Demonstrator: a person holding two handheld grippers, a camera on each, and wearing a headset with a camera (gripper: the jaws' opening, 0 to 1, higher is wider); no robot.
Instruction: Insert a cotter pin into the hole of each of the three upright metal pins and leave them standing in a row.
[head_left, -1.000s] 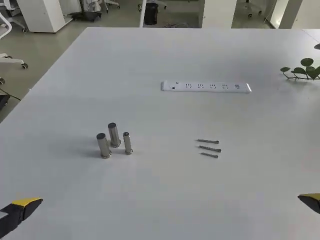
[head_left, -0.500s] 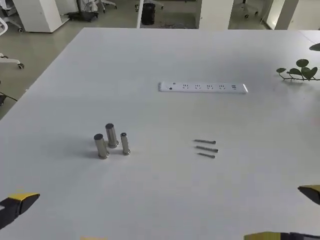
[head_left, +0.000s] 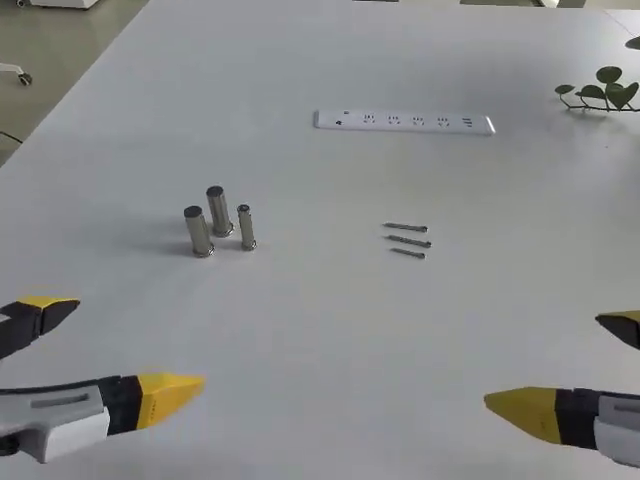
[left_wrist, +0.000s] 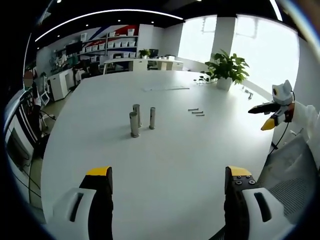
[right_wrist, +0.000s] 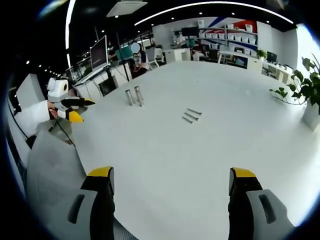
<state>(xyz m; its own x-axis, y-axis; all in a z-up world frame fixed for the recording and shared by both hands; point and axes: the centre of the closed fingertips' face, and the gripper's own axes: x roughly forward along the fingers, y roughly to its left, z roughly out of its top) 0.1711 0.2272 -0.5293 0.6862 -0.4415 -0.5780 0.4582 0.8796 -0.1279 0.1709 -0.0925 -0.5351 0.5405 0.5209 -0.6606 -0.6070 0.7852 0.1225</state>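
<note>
Yellow-tipped left gripper (head_left: 125, 345) and right gripper (head_left: 545, 360) wide open, empty; upright silver metal pins (head_left: 218, 220), thin grey cotter pins (head_left: 407, 240) well ahead.

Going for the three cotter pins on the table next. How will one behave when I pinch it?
The cotter pins look thin and lie flat on the smooth table, so one will probably slide or spin rather than lift cleanly. They look metal, so likely stiff and light. They lie close together, so a nudge may disturb the neighbours.
</note>
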